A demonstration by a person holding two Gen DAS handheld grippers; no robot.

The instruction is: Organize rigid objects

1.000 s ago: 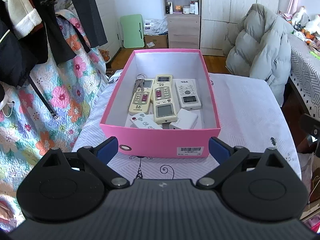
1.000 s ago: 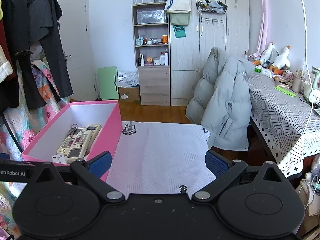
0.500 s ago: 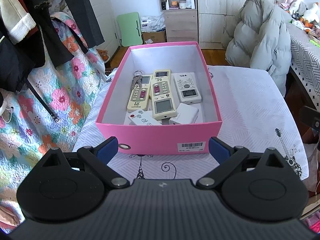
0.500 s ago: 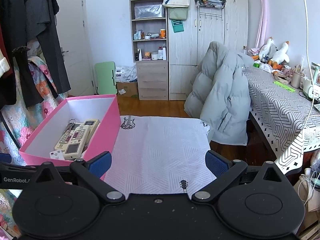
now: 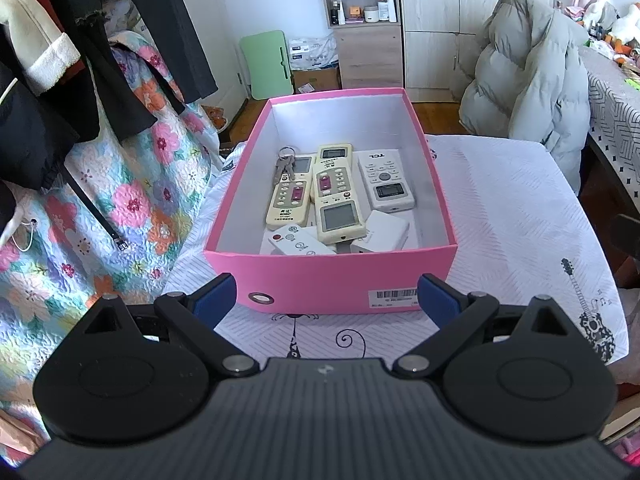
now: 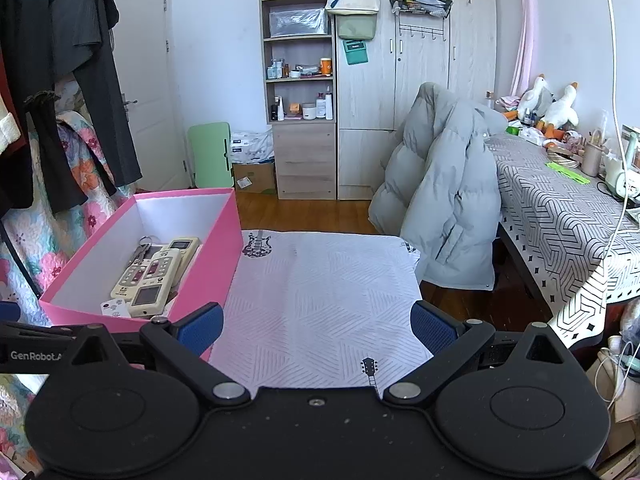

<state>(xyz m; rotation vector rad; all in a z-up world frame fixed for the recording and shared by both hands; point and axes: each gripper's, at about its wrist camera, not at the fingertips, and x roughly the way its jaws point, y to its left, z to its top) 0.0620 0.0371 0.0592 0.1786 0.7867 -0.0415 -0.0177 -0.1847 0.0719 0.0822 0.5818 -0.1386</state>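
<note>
An open pink cardboard box (image 5: 320, 280) with a white interior stands on a white tablecloth printed with small black guitars (image 5: 520, 208), and everything else is placed against it. Inside the box, toward its left wall, a bunch of metal keys on a ring (image 5: 284, 166) lies on the upper end of a cream remote control with a maroon button panel (image 5: 289, 205). Beside that, along the middle of the box, lies a longer cream remote with a grey screen (image 5: 335, 196); it seems to rest on another cream remote beneath it, though the overlap is hard to read. Toward the right wall lies a white remote with a small dark display (image 5: 385, 180). At the near end of the box sit a small white remote with a red button (image 5: 294, 240) and a flat white rectangular block (image 5: 382, 230), both partly hidden by the near wall. The left gripper (image 5: 326, 298) hangs just in front of the near wall, its blue-padded fingers (image 5: 212, 298) spread wide and holding nothing. The right gripper (image 6: 316, 326) is to the right of the box, over bare tablecloth, with its fingers equally wide and empty. Beyond the box's far right corner a grey puffer jacket (image 5: 528, 68) is draped over a chair.
</note>
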